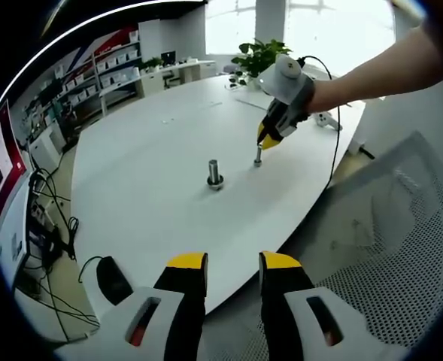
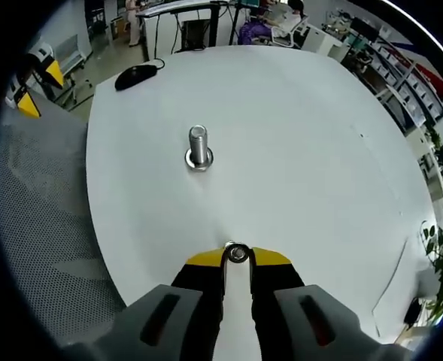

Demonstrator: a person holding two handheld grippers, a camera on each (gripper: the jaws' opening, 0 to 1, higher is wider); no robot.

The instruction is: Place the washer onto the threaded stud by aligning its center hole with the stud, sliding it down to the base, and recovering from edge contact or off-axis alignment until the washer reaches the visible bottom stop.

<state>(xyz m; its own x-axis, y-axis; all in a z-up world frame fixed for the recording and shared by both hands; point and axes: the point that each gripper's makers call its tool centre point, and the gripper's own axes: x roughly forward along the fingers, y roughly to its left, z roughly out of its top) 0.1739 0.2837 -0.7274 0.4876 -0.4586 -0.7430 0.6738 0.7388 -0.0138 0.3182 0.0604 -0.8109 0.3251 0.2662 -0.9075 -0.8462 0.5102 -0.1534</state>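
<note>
Right gripper view is showing us the washer, a small metal ring sitting between the yellow tips of our right gripper; its fingers are pinching the washer at its edges, low over the white counter. Ahead of it, well apart, the threaded stud is standing upright on its flanged base near the middle of the counter. We are seeing a dark computer mouse lying near the far edge and grey mesh off the counter's left side.

In the left gripper view we are looking across the same counter from off its edge. The stud is standing upright there, and just beside it the right gripper, held by a person's hand, is pointing down over a second small upright bolt; we cannot tell whether they are touching. Our left gripper is hovering off the counter with its fingers spread apart, holding nothing. A potted plant is standing at the counter's far end.
</note>
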